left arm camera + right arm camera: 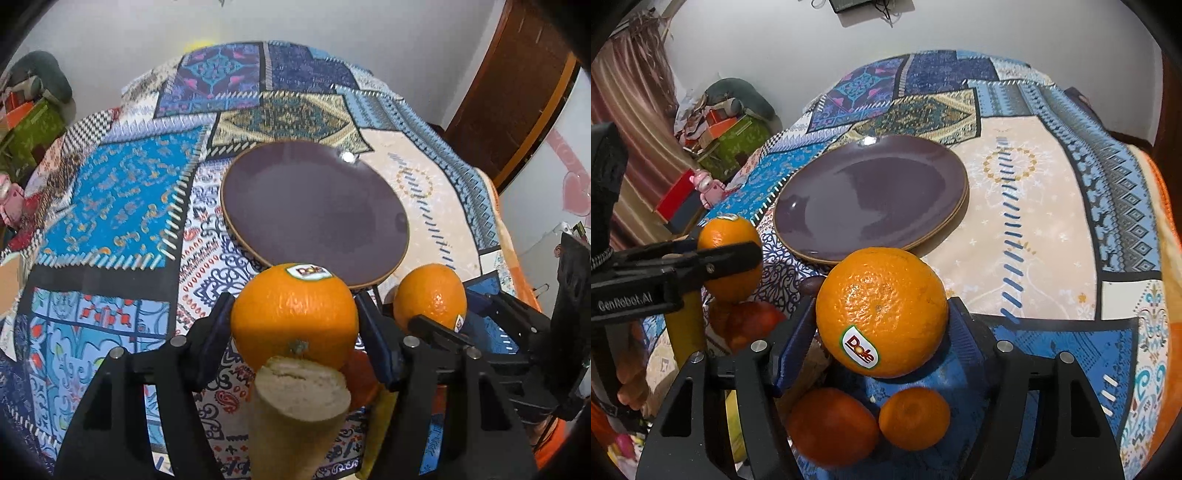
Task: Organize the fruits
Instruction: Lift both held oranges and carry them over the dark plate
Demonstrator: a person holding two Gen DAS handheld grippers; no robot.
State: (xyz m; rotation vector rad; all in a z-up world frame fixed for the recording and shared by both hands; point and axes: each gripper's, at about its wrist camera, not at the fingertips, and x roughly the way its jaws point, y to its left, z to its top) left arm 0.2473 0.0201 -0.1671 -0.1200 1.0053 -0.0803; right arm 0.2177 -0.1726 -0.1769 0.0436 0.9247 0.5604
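1. Gripping one orange (pixel 294 317) between the blue pads of the left gripper (pixel 295 314), Dole sticker on top, raised just short of the purple plate (pixel 314 206).
2. Clamping a second orange (pixel 881 312) in the right gripper (pixel 882 314), sticker facing the camera, near the plate's front rim.
3. Lying beneath on the patterned cloth (pixel 1034 229): two smaller oranges (pixel 914 417), touching each other.
4. Standing below the left-held fruit: a tan cut-ended piece (pixel 299 406), kind unclear.

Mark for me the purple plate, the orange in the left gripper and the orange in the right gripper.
purple plate (pixel 314 206): left wrist view, bare centre of its face.
orange in the left gripper (pixel 295 317): left wrist view, middle of its peel.
orange in the right gripper (pixel 882 306): right wrist view, peel above the sticker.
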